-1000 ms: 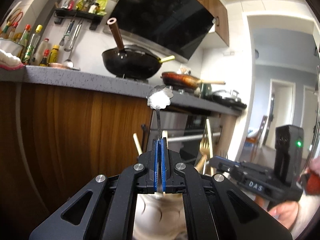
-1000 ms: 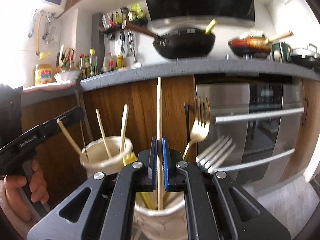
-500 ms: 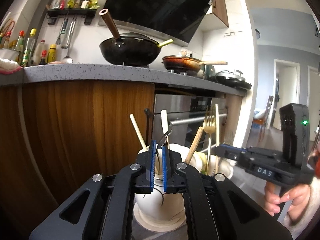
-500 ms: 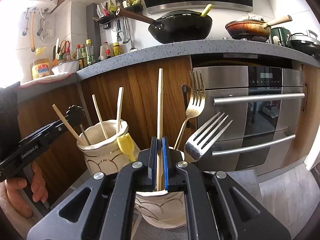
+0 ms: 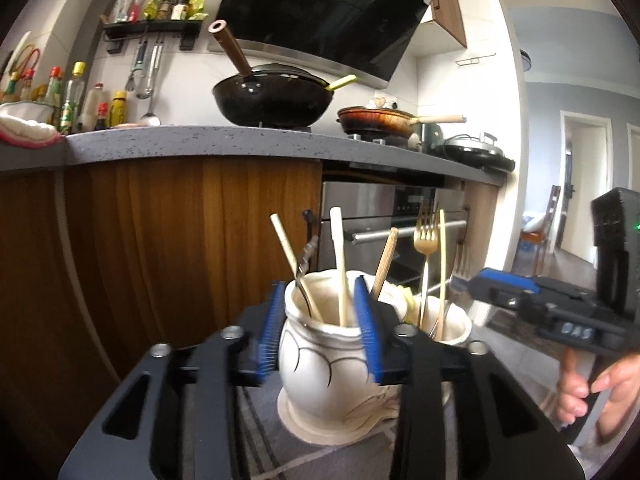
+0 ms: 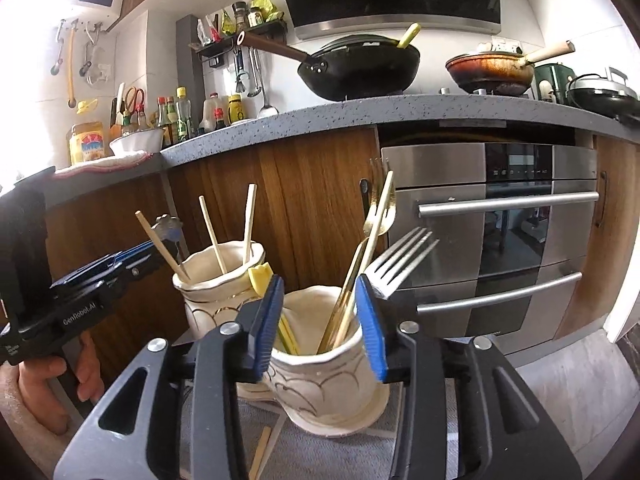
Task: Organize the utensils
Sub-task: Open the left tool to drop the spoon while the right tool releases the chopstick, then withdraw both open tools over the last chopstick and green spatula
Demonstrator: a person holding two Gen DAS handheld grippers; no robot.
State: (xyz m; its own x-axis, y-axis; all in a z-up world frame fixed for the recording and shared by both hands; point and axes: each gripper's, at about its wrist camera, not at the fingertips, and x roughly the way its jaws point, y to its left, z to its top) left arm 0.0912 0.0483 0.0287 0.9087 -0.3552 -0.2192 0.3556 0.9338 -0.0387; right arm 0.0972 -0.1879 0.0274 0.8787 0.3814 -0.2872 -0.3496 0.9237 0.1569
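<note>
Two cream ceramic jars (image 6: pixel 218 304) (image 6: pixel 320 376) are standing together, holding four pale wooden chopsticks (image 6: pixel 212 236), one gold fork (image 6: pixel 382 216), one silver fork (image 6: pixel 404 258) and one wavy-handled silver spoon (image 5: pixel 306 256). A fifth chopstick (image 6: pixel 264 450) is lying flat on the grey mat (image 6: pixel 320 456). Three pans are sitting on the speckled grey counter (image 6: pixel 360 116): one black wok (image 6: pixel 360 68), one brown frying pan (image 6: pixel 488 68) and one black lidded pan (image 6: pixel 600 96).
</note>
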